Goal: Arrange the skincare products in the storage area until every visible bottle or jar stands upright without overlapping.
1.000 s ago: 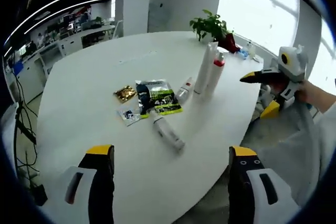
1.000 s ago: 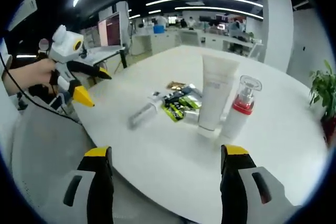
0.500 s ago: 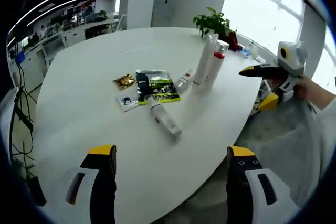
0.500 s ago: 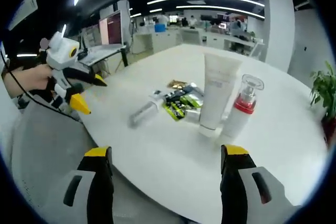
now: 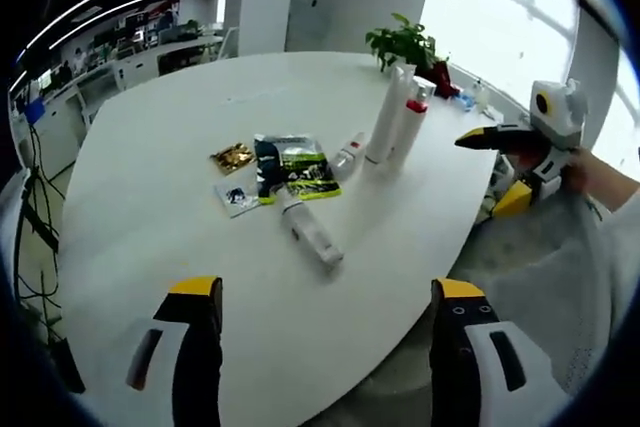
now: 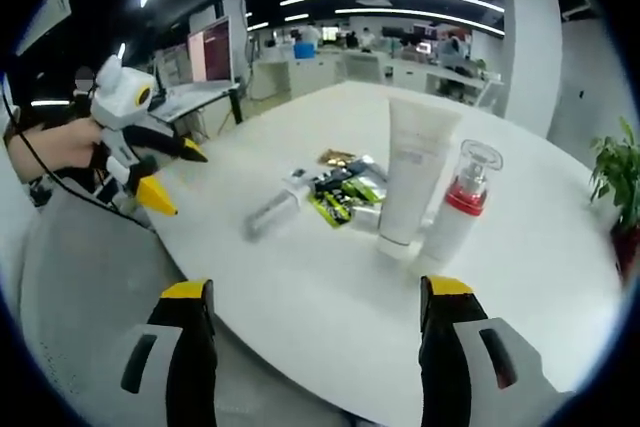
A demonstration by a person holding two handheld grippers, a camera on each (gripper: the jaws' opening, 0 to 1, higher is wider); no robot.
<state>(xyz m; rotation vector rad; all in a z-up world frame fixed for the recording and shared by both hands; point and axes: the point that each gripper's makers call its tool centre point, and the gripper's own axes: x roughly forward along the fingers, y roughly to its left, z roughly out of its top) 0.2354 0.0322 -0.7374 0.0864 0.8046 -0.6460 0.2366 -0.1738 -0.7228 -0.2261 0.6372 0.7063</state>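
a slim pale tube (image 5: 308, 231) lay on its side near the middle of the white desk (image 5: 150, 157), its long axis running from the sachets toward the desk's near edge in the left gripper view, the cap end apparently toward the sachets, though that was hard to make out. a smaller bottle (image 5: 349, 156) also lay flat just beside the foot of a tall white tube (image 6: 412, 175), which stood upright with a red-collared pump bottle (image 6: 457, 206) standing close beside it. a green-and-black sachet (image 5: 293, 167), a gold sachet (image 5: 232, 157) and a small pale packet (image 5: 238, 197) lay flat by the fallen tube.

both hand-held grippers hung off the desk's edge, well apart from the products: the left hand-held gripper (image 5: 318, 297) had its jaws spread and empty, and the right hand-held gripper (image 6: 318, 297) likewise stood wide and held nothing. the work seemed to be at the approach stage, with two items yet to be stood up. the next move would likely call for reaching in, closing across the lying tube's narrow width and tipping it upright clear of the sachets.
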